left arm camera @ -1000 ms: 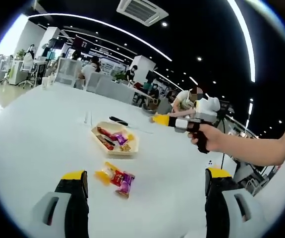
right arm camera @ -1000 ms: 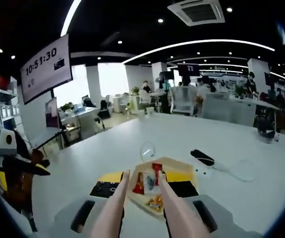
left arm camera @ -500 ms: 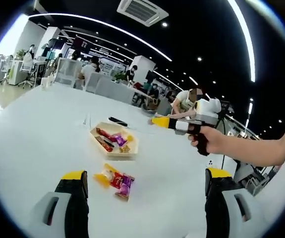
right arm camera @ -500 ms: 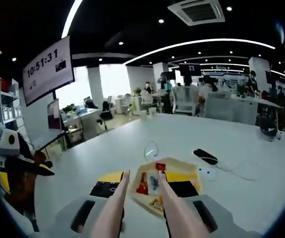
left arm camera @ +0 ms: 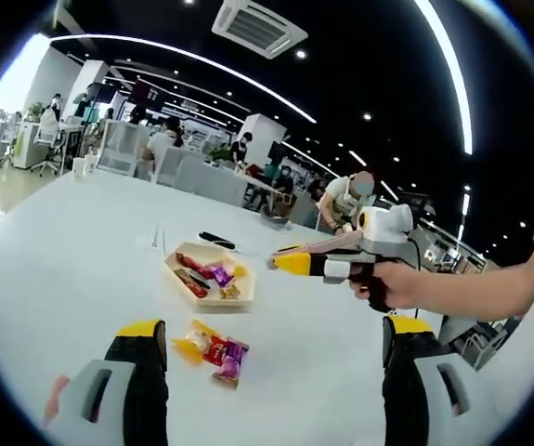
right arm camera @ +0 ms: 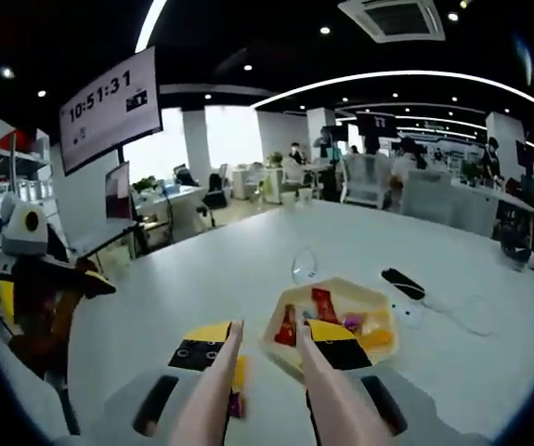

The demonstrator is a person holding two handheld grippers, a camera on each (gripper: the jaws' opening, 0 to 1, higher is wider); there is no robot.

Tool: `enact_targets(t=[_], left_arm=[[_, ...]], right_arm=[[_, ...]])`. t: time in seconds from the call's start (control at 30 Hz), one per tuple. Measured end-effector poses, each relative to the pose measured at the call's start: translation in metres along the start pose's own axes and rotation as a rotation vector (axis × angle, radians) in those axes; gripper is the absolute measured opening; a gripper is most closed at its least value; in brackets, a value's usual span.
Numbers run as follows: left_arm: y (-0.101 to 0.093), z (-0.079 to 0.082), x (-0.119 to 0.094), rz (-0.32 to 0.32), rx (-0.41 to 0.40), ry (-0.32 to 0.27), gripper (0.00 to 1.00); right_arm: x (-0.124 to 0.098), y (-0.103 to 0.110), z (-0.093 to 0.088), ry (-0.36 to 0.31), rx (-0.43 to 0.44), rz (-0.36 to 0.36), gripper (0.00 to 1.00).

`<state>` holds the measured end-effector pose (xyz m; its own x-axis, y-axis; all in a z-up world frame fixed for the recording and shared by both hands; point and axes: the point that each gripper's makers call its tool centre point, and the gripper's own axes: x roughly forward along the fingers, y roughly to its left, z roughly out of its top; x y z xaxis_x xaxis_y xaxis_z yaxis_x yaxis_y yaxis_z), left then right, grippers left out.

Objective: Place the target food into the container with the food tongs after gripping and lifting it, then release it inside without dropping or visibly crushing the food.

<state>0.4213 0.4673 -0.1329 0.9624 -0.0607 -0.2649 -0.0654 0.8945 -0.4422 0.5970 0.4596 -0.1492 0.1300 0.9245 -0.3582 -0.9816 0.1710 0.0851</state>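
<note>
White table (left arm camera: pixel 53 251) carries a hexagonal container (left arm camera: pixel 206 277) holding wrapped snacks. More snack packets (left arm camera: pixel 213 347) lie loose on its near side. Right gripper (right arm camera: pixel 265 358) clamps beige food tongs (right arm camera: pixel 327 395), tips apart above the container (right arm camera: pixel 336 325). Left gripper (left arm camera: pixel 271 348): fingers wide apart, empty. A black remote (right arm camera: pixel 404 282) lies beyond.

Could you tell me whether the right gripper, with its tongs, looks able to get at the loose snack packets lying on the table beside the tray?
Probably yes: the snack packets lie uncovered on the table, apart from the tray, with nothing above them.
</note>
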Motion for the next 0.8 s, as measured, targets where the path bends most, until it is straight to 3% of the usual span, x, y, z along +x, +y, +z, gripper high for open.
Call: enact_targets(t=[0.13,0.27,0.47,0.63,0.73,0.8], left_arm=[[-0.003,-0.008,0.001,-0.006,0.004,0.036,0.97],[-0.005,0.0,-0.003,-0.005,0.003,0.008,0.97],[-0.004,-0.001,0.001,-0.011,-0.002,0.034,0.96],[-0.009,0.005,-0.001,-0.022,-0.001,0.012,0.96],[-0.006,-0.003,0.003,-0.022,0.002,0.026,0.96],[-0.003,-0.009,0.003,-0.017,0.0,0.053,0.97]], right_arm=[[0.001,0.002,-0.004,0.006,0.011,0.006,0.29],[0.0,0.008,-0.004,0.003,-0.002,0.021,0.29],[-0.003,0.009,-0.012,0.013,0.011,0.02,0.29],[-0.004,0.02,-0.019,0.032,-0.002,0.041,0.29],[-0.003,0.021,-0.023,0.04,-0.003,0.051,0.29],[-0.002,0.021,-0.03,0.064,0.044,0.049,0.29]])
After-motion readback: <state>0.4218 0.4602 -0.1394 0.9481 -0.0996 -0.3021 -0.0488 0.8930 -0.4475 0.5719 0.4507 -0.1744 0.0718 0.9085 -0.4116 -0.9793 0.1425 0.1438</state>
